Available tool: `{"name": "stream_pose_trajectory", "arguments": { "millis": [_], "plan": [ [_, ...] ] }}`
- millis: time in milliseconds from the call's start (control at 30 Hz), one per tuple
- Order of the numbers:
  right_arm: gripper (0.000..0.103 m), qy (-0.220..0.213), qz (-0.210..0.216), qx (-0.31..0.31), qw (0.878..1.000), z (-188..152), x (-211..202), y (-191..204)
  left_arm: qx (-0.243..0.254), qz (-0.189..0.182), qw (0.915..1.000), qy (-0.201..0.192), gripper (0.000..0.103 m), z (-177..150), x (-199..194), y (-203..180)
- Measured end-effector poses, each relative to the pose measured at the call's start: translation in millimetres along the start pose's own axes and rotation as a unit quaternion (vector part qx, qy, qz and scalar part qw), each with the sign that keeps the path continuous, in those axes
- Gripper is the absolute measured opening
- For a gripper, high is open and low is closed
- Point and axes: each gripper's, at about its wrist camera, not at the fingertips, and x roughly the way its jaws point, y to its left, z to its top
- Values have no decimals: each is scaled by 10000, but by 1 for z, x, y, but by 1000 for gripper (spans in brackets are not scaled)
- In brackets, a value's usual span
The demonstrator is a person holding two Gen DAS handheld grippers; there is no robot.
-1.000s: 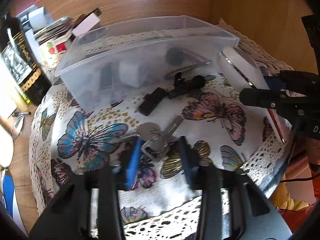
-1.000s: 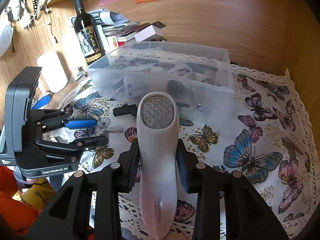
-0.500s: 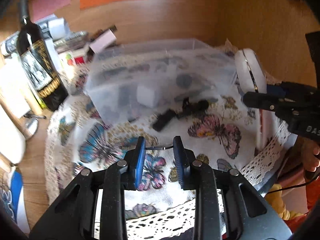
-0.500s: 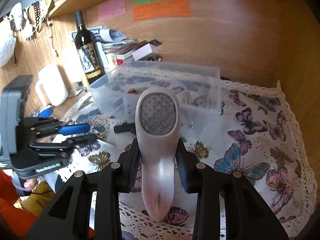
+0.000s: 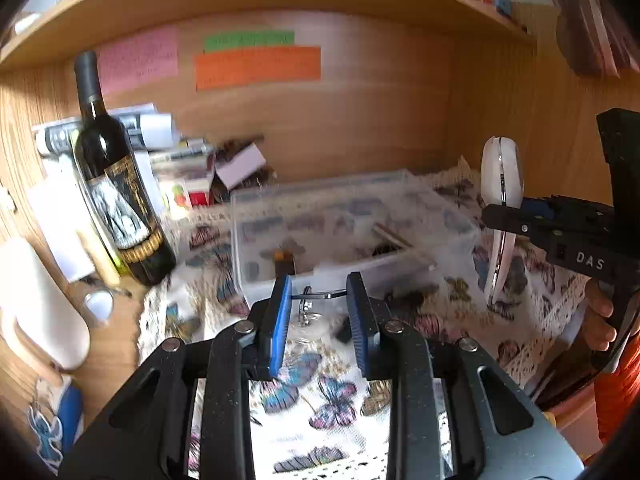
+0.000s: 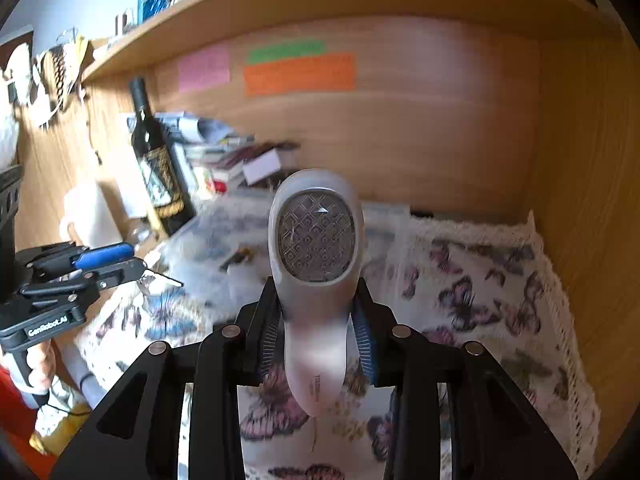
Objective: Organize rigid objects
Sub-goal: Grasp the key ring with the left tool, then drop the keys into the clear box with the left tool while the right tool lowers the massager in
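Butterfly-print cloth [image 6: 500, 292] covers the tabletop beneath a wooden shelf, where both grippers hang raised near the clear plastic bin [image 5: 340, 232] — the left gripper [image 5: 320, 300] pinching a key ring [image 5: 312, 300], the right gripper [image 6: 316, 332] clamped on a white handheld device [image 6: 316, 248] — apparently for dropping them in.

bin [image 5: 352, 232]: open-topped, reachable from above | wine bottle [image 5: 116, 184]: upright, blocks left side | shelf [image 6: 320, 4]: overhead limit | cloth [image 6: 480, 280] right of bin: bare
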Motion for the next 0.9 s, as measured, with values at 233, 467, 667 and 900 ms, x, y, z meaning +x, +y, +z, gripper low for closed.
{"name": "stream_pose_trajectory", "arguments": {
  "millis": [233, 467, 667, 900],
  "plan": [
    [32, -251, -14, 46, 9997, 28, 6, -7, -164, 35, 9996, -212, 28, 28, -2, 18],
    [32, -315, -79, -37, 9995, 45, 25, -11, -153, 136, 9991, -369, 28, 51, 6, 28],
    [32, -205, -149, -36, 9997, 52, 48, -16, -206, 127, 9991, -344, 28, 64, 27, 35],
    [32, 245, -138, -117, 9995, 47, 87, -15, -202, 84, 9997, 124, 28, 53, 70, 38]
  ]
}}
